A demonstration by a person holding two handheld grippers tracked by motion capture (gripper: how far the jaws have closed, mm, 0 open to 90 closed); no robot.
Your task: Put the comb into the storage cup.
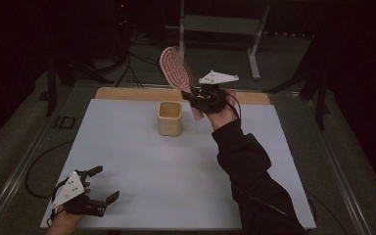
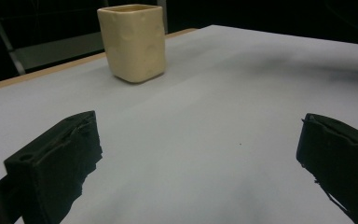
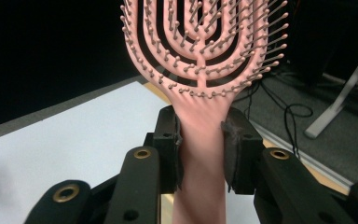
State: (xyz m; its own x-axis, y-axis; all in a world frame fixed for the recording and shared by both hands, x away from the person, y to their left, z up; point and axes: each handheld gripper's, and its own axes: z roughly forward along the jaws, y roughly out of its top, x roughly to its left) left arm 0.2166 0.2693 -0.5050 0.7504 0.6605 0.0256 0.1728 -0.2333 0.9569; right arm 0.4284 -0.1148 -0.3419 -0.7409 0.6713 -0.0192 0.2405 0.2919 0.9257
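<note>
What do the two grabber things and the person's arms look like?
Each tool is black, with two chunky black jaws and a pale grey three-cornered plate on top. The left tool sits near the table's front corner; the right tool has a thin black cable. In the right gripper view, brass-coloured rivets dot its black links. The right arm wears a dark long sleeve.

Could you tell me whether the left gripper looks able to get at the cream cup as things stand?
Probably yes: the left gripper is open, holds nothing, and bare table lies between it and the cream cup; the right gripper holds the pink hairbrush aloft beside it.
</note>
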